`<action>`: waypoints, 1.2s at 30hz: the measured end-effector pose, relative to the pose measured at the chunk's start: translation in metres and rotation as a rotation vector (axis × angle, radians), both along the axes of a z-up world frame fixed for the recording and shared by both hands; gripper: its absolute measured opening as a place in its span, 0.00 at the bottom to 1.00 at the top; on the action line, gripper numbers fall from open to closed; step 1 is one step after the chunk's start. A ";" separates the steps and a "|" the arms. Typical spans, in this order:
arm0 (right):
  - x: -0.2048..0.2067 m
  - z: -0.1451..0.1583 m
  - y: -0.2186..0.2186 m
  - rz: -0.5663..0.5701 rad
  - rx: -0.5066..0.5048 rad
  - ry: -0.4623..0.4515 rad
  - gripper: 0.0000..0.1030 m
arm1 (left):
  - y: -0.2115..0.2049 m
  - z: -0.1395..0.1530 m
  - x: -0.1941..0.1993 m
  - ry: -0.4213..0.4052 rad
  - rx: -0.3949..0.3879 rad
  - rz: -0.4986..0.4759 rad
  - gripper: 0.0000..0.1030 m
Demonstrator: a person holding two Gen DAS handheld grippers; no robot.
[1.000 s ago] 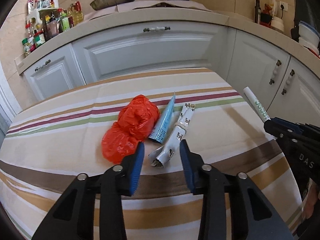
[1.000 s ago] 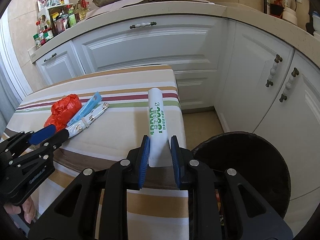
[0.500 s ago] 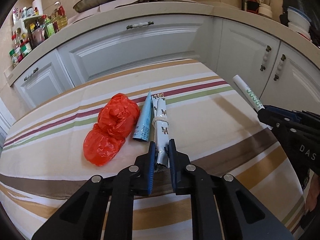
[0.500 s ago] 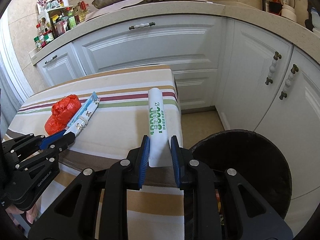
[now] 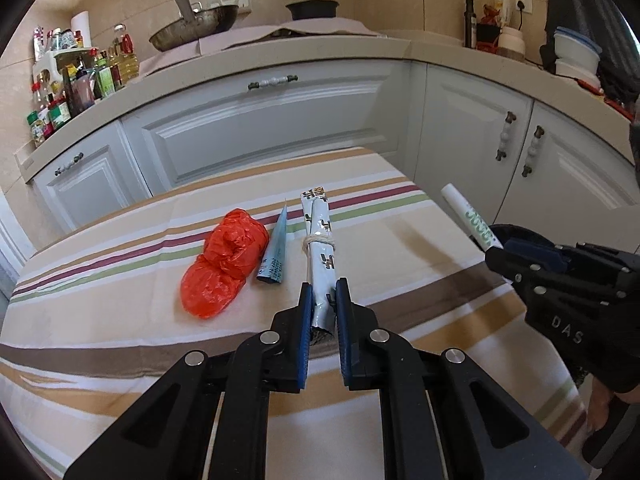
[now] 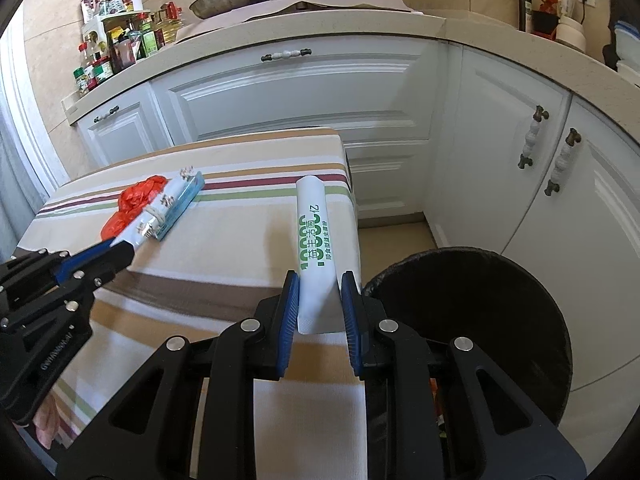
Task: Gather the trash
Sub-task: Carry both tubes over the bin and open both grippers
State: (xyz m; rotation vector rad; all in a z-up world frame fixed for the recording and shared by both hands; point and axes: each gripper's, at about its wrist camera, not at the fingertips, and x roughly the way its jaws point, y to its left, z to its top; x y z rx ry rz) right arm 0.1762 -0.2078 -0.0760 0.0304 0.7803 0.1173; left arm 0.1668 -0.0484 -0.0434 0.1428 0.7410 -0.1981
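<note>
Striped table point(image 5: 420, 248), left gripper point(image 5: 320, 316) clamping wrapper point(image 5: 322, 256) (tied)

On the table point(image 5: 120, 360), the bag point(image 5: 224, 264) lies left of the tube point(image 5: 276, 252) (touching it); bin point(image 6: 500, 320) right of the table.

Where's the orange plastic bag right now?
The orange plastic bag lies on the striped tablecloth, left of centre in the left wrist view, just left of the blue packet.

red bag point(image 5: 224, 262), blue sachet point(image 5: 276, 248), striped tablecloth point(image 5: 120, 280)
</note>
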 end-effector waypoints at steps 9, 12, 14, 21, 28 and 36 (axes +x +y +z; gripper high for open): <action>-0.031 0.010 0.004 0.011 -0.008 -0.024 0.21 | 0.008 0.011 -0.027 -0.019 -0.019 0.031 0.12; -0.041 0.014 0.004 0.012 -0.010 -0.033 0.21 | 0.009 0.013 -0.037 -0.026 -0.024 0.036 0.12; -0.048 0.017 0.003 0.010 -0.009 -0.041 0.21 | 0.009 0.016 -0.043 -0.031 -0.029 0.038 0.12; -0.072 0.026 -0.001 0.000 -0.014 -0.075 0.21 | 0.009 0.025 -0.063 -0.059 -0.034 0.044 0.12; -0.090 0.035 -0.018 -0.051 -0.014 -0.108 0.21 | -0.002 0.033 -0.077 -0.088 -0.045 0.028 0.12; -0.106 0.041 -0.047 -0.151 -0.065 -0.145 0.21 | -0.029 0.035 -0.086 -0.095 -0.058 -0.037 0.12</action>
